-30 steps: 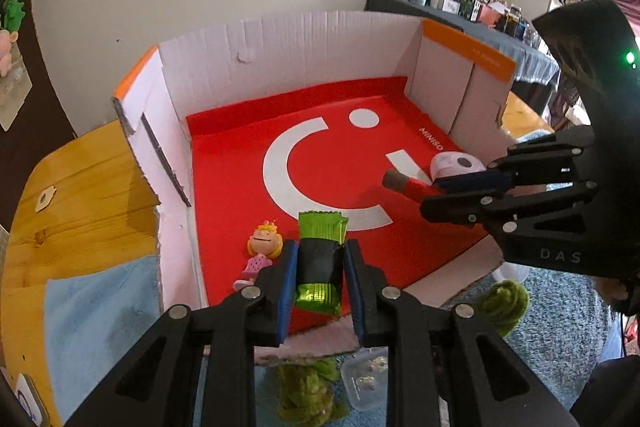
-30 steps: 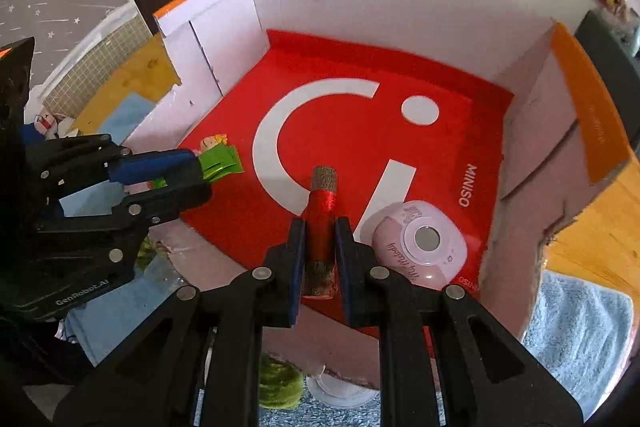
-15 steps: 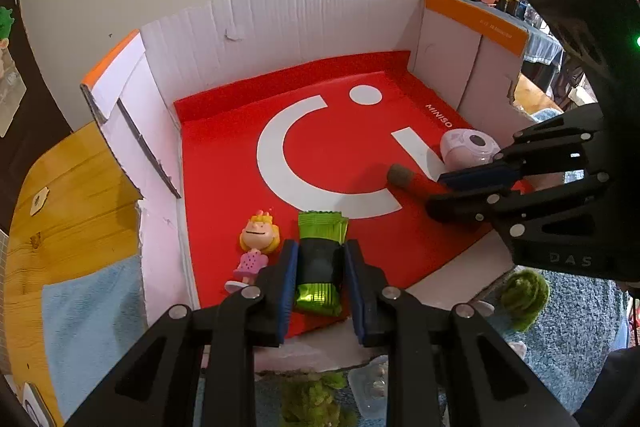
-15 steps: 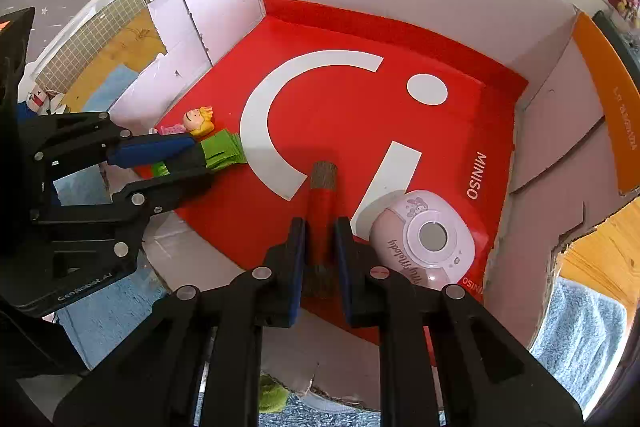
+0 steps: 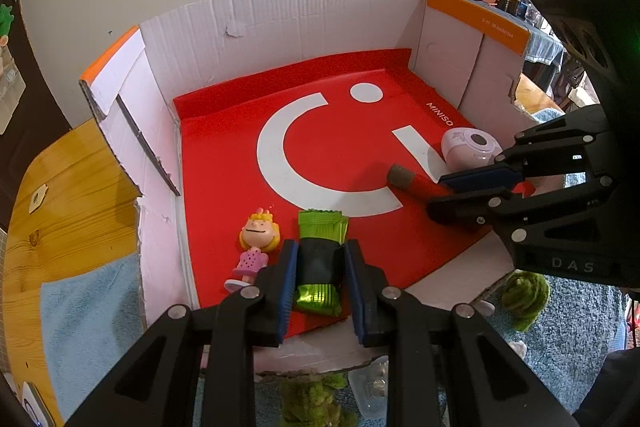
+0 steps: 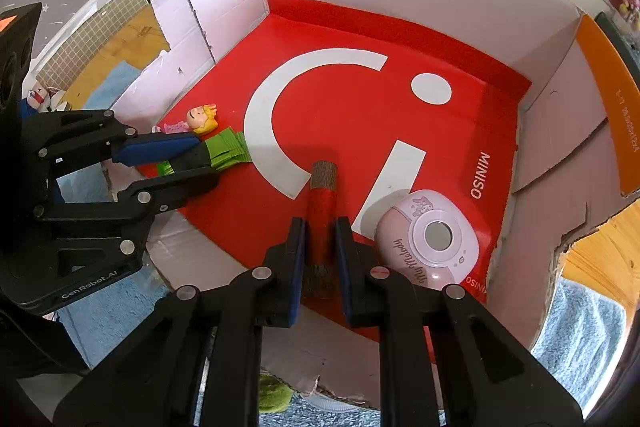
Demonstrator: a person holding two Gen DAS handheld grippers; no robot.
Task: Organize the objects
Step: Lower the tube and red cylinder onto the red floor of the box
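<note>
Red box floor (image 5: 224,163) beyond: left hand-held gripper (image 5: 320,275) clamps green packet (image 5: 320,251); right hand-held gripper (image 6: 320,247) clamps red stick (image 6: 320,211).

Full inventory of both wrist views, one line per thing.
box: 1, white cardboard walls, orange flap edges, red floor with white logo; on wooden table
figurine: 1, yellow hair, pink dress; lying on box floor, near left
green packet: 1, green and black; in left hand-held gripper
red tube: 1, red, brown ends; in right hand-held gripper
pink case: 1, pink; box floor, near right
left hand-held gripper: black, blue pads
right hand-held gripper: black, blue pads
</note>
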